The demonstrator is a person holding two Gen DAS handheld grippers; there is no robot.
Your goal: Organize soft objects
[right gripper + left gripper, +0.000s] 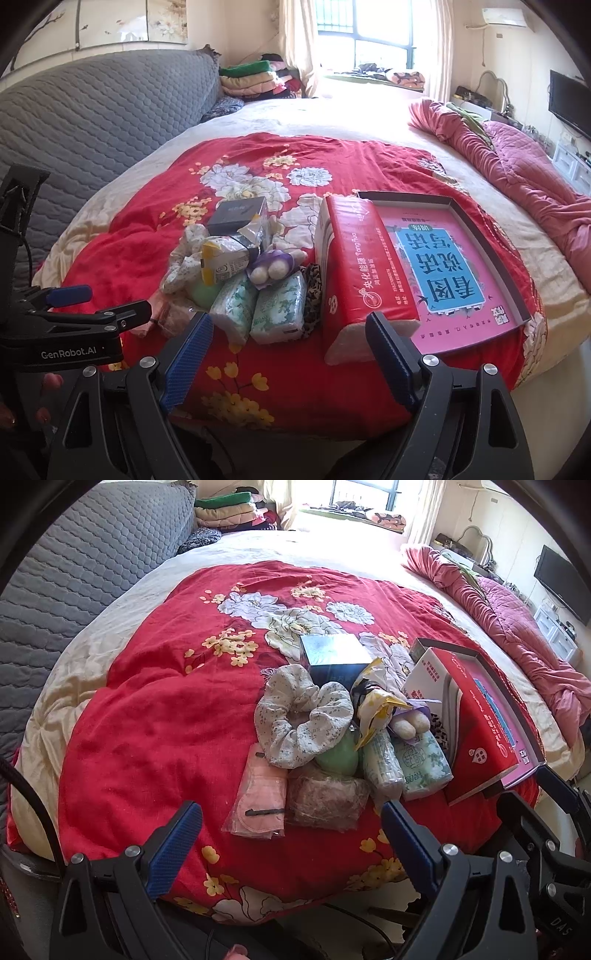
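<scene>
Nearest us, the left claw point(291, 834) hangs released over the near edge of the red flowered quilt point(155, 731), its blue fingers point(173, 849) spread wide with nothing between them. The right claw point(291, 354) is likewise released, its fingers point(188, 358) apart, just short of the red tissue pack point(351, 266).

The soft things lie in a heap in the middle of the quilt, on the bed point(332, 550). At the front we see a pink mask in a clear bag point(258, 797) beside a brownish wrapped bundle point(325, 797), the two touching. Behind them a flowered cloth scrunchie point(299, 716) rests on a pale green lump point(338, 757). To the right stand two green-patterned tissue packets point(258, 306), side by side, with a small purple plush toy point(273, 266) leaning on top. A yellow and white packet point(221, 262) lies against a dark box point(240, 214) at the back.

The red tissue pack lies partly over the left edge of a pink book tray point(461, 258).
</scene>
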